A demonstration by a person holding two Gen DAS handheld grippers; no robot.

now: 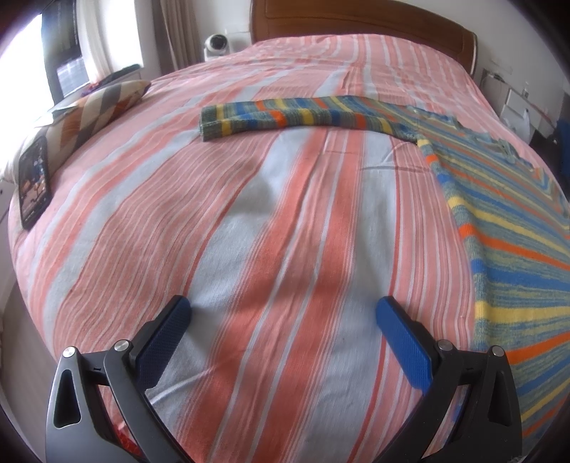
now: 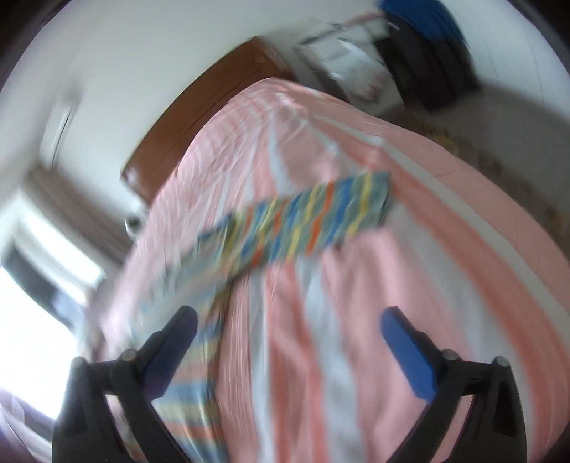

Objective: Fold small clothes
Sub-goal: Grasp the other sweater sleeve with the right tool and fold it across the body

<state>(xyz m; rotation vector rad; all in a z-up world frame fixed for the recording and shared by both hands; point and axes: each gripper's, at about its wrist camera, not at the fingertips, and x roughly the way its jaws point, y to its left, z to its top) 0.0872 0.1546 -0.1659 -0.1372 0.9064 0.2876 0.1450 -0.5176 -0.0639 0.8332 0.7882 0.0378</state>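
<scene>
A small knitted sweater [image 1: 498,220] with blue, yellow, orange and green stripes lies flat on the bed at the right of the left wrist view. One sleeve [image 1: 285,117] stretches out to the left across the bed. My left gripper [image 1: 283,313] is open and empty above the bedspread, left of the sweater body. In the blurred right wrist view the sweater's other sleeve [image 2: 302,224] stretches out to the right. My right gripper [image 2: 288,324] is open and empty, with the sweater body [image 2: 192,402] under its left finger.
The bed [image 1: 249,231] has a pink, white and grey striped cover and a wooden headboard [image 1: 356,17]. A phone [image 1: 34,181] and a patterned cushion [image 1: 92,110] lie at the left edge. A white camera device [image 1: 217,44] stands behind the bed.
</scene>
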